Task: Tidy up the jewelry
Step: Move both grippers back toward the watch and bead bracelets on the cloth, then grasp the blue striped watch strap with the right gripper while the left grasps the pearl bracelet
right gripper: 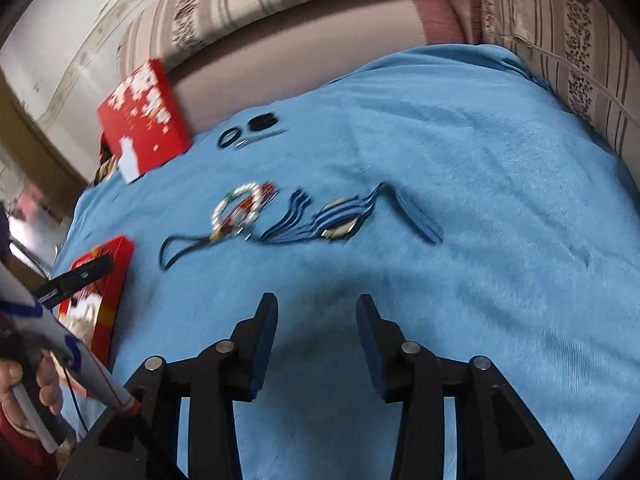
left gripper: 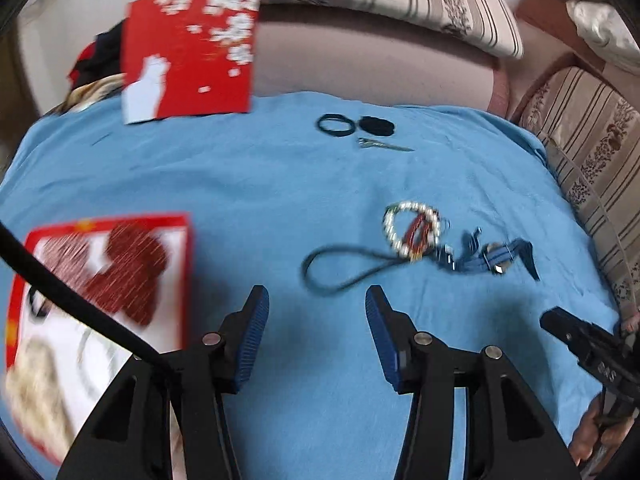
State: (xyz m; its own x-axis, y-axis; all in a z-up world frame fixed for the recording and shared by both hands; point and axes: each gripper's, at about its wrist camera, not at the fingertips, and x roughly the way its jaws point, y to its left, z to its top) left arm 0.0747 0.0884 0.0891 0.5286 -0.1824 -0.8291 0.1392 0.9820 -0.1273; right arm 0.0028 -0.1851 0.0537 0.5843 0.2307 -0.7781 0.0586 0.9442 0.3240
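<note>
My left hand-held gripper point(left gripper: 316, 300) and right hand-held gripper point(right gripper: 316, 308) were both released with nothing in them, and the pearl bracelet point(left gripper: 412, 232) lay on the blue blanket point(left gripper: 240, 184) (I should go slow and pinch one piece).

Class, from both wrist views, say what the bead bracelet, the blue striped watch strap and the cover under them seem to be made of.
Bead bracelet: glossy pale beads, probably plastic or faux pearl; they glint.
Blue striped watch strap: apparently woven fabric, matte, lying limp and folded.
Blue cover: soft fuzzy cloth, perhaps fleece or terry; creased with a visible nap.
</note>
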